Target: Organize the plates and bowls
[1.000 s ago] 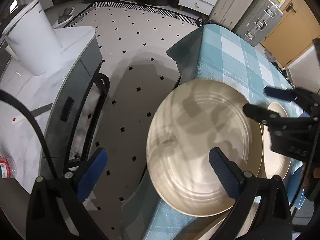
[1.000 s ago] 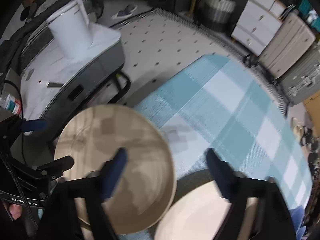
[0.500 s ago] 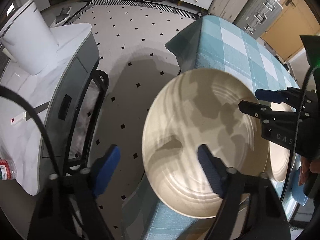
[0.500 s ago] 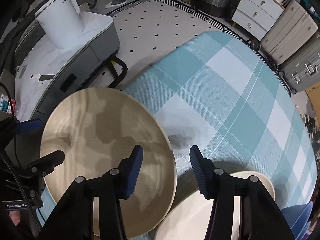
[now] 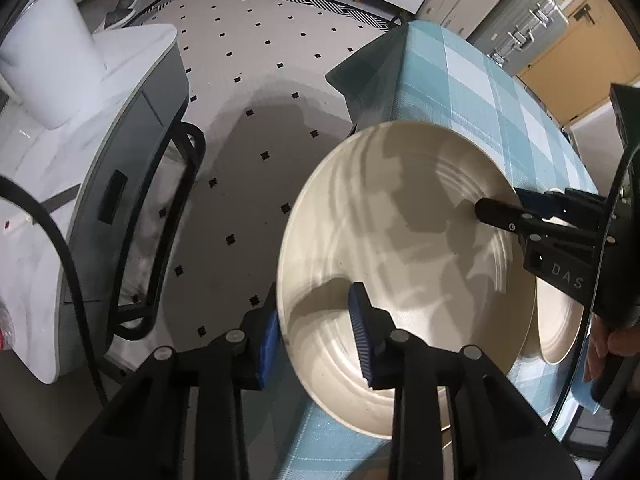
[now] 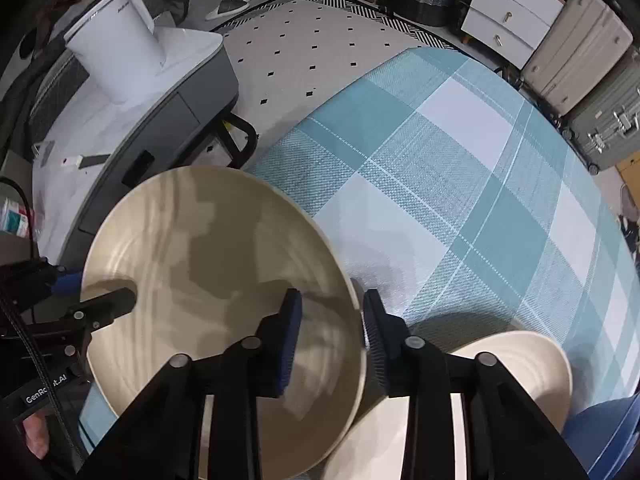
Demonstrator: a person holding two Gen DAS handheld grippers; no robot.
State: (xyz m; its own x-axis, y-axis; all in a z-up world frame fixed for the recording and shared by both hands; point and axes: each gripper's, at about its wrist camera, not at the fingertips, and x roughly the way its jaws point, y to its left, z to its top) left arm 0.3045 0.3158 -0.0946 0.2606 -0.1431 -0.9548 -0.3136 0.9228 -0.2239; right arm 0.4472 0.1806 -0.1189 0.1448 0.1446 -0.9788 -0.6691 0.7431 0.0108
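Note:
A large cream plate (image 5: 400, 248) (image 6: 208, 264) lies at the corner of the teal checked table (image 6: 440, 200), overhanging its edge. My left gripper (image 5: 316, 340) (image 6: 92, 292) straddles the plate's near-left rim, one pad outside and one inside. Its jaws are closing, and a gap still shows at the inner pad. On the opposite rim my right gripper (image 6: 332, 336) (image 5: 512, 204) does the same, jaws closing, rim between them. A second cream dish (image 6: 500, 380) (image 5: 556, 320) sits just beyond the plate, partly under its edge.
A grey cabinet with a white top (image 5: 132, 92) carries a white bucket (image 6: 116, 48) left of the table. A dotted rug covers the floor (image 5: 260, 60). Suitcases (image 6: 580, 52) and a white drawer unit (image 6: 512, 12) stand behind. A blue object (image 6: 600, 432) lies at the table's near right.
Both grippers' jaws have narrowed from wide apart to close around opposite rims of the large plate. The right gripper has come down toward the plate. The plate itself stays put.

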